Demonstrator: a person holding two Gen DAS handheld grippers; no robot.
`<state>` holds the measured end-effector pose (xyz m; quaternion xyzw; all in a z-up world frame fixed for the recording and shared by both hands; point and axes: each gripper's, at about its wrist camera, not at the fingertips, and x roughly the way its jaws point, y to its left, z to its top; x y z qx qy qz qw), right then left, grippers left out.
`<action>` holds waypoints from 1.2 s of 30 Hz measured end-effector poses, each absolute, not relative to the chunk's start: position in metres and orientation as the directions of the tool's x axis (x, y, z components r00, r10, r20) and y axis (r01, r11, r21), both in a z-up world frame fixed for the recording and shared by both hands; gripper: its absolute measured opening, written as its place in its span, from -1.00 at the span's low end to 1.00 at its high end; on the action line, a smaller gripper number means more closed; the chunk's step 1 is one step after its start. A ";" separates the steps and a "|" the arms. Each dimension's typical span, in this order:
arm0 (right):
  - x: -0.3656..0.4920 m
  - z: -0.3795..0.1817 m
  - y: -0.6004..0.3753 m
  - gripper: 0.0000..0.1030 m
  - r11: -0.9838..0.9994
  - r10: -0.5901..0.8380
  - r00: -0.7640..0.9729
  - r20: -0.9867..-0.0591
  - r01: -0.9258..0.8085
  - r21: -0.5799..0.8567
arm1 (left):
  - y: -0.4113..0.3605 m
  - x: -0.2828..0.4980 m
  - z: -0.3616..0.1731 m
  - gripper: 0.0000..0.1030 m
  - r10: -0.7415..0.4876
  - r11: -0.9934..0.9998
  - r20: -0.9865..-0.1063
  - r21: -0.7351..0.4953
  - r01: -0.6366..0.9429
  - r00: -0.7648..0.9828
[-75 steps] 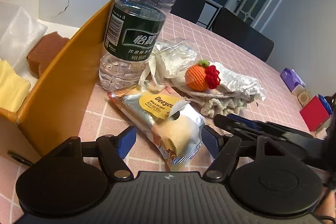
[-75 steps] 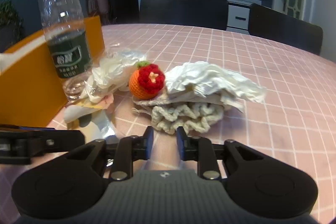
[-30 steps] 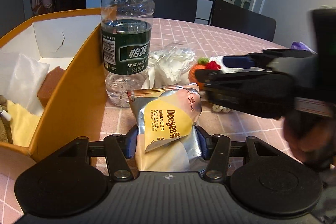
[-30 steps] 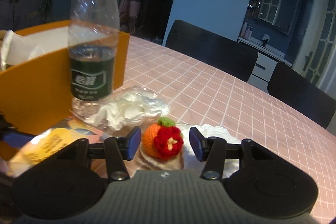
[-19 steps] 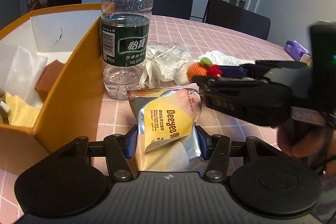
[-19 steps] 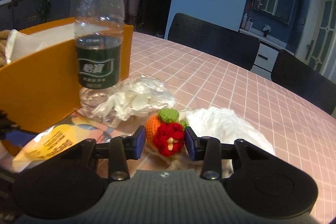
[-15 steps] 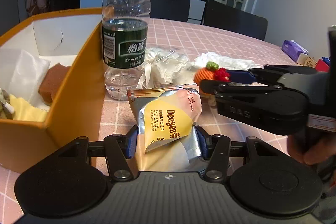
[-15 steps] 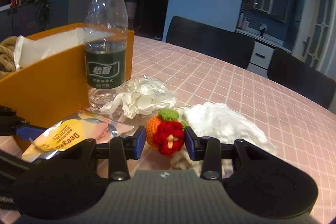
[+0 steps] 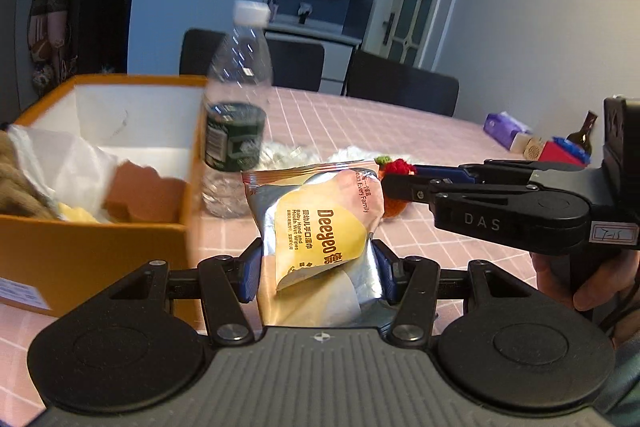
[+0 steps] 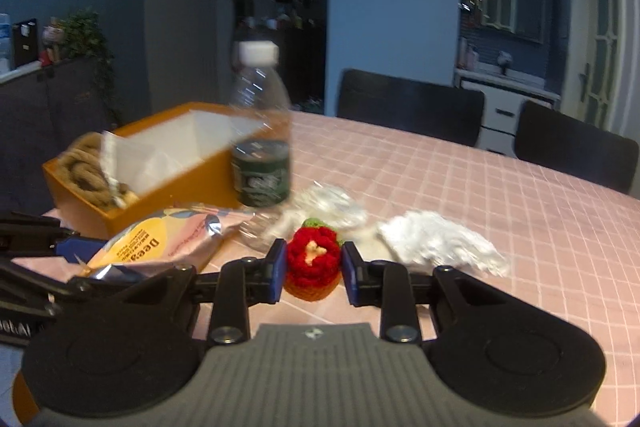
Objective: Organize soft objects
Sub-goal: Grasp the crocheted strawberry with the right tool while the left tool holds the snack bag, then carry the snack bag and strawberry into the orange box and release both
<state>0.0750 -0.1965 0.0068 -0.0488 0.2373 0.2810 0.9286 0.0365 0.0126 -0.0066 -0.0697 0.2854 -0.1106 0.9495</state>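
Here, at frame centre, the left gripper (image 9: 318, 267) jaws pinch a silver-and-yellow foil wet-wipes packet (image 9: 320, 231) above the pink checked tabletop (image 9: 420, 135); the right gripper (image 10: 313, 269) jaws squeeze an orange-and-red crocheted fruit (image 10: 313, 267), right of the orange cardboard box (image 9: 80, 247).

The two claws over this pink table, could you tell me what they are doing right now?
A person is sorting soft items by hand-held claws. The left claw is shut on a wet wipes pack, held up beside the orange box, which already holds a sponge and cloths. The right claw is shut on a crocheted fruit. A water bottle, a plastic bag and a white cloth are on the table.
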 end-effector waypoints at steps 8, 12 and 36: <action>0.063 0.046 -0.150 -0.45 0.723 0.633 0.645 -0.427 -0.690 0.031 | 0.067 0.017 0.042 0.22 -0.142 0.990 -0.508 -0.084 0.115 0.849; 0.066 0.061 -0.110 -0.45 0.668 0.659 0.617 -0.431 -0.743 -0.041 | 0.093 0.034 0.062 0.22 -0.069 0.996 -0.536 0.011 0.088 0.841; 0.188 0.027 0.066 -0.45 0.629 0.429 0.584 -0.690 -0.741 -0.235 | 0.132 0.238 -0.017 0.22 0.080 0.792 -0.785 0.424 0.438 0.614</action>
